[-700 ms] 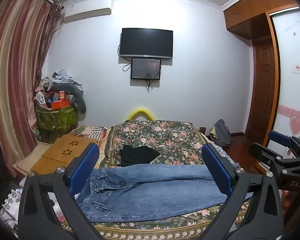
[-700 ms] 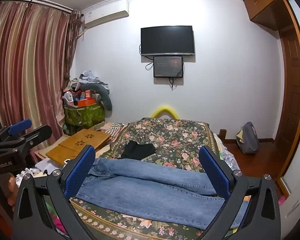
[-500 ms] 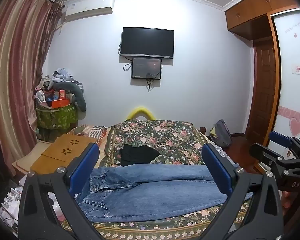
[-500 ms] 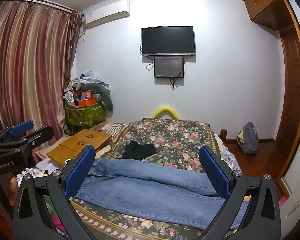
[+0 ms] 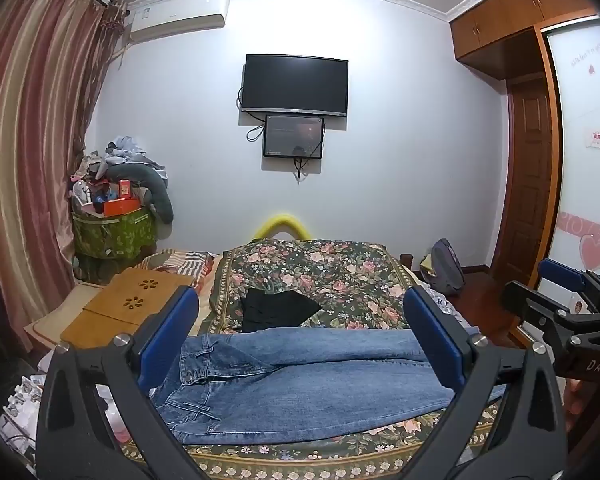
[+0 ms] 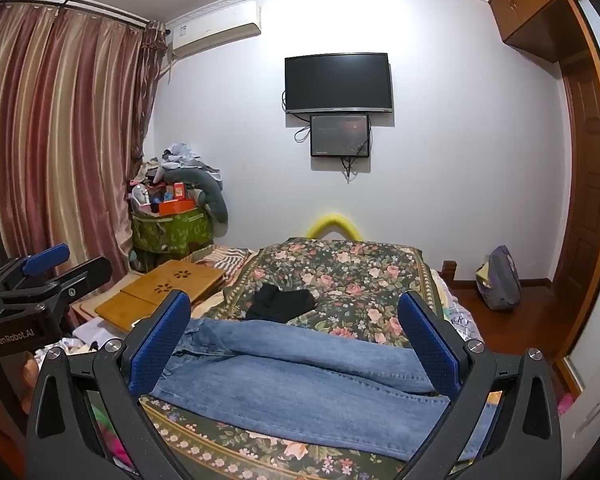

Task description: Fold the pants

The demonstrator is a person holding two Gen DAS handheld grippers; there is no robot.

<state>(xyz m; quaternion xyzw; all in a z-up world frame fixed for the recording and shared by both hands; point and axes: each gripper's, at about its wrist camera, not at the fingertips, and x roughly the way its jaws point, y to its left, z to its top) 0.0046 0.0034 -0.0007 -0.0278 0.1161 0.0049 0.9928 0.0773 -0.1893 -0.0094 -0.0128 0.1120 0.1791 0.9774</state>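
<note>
1. left gripper (image 5: 300, 336): held above the near edge of the bed, blue-padded fingers (image 5: 168, 336) spread wide apart, nothing between them. it also shows at 9 o'clock in the right wrist view (image 6: 60, 268).
2. right gripper (image 6: 300, 336): likewise above the near edge, fingers (image 6: 428, 344) wide apart and holding nothing. it also shows at 3 o'clock in the left wrist view (image 5: 552, 292).
3. blue jeans (image 5: 300, 380): laid flat across the near end of the bed, lengthwise from side to side. waistband toward 9 o'clock, legs running toward 3 o'clock, one leg lying alongside the other. neither gripper touches the cloth.
4. floral bedspread (image 5: 332, 268): covers the bed beneath the jeans and runs toward 12 o'clock.
5. black garment (image 5: 276, 308): lies on the bedspread just beyond the jeans, toward 12 o'clock; whether it touches them cannot be told.
6. wooden lap desk (image 5: 128, 304): at 9 o'clock beside the bed.
7. wall television (image 5: 294, 84): mounted at 12 o'clock, smaller screen (image 5: 293, 137) directly below it.
8. backpack (image 5: 446, 266): on the floor at 3 o'clock, near the wall.
</note>
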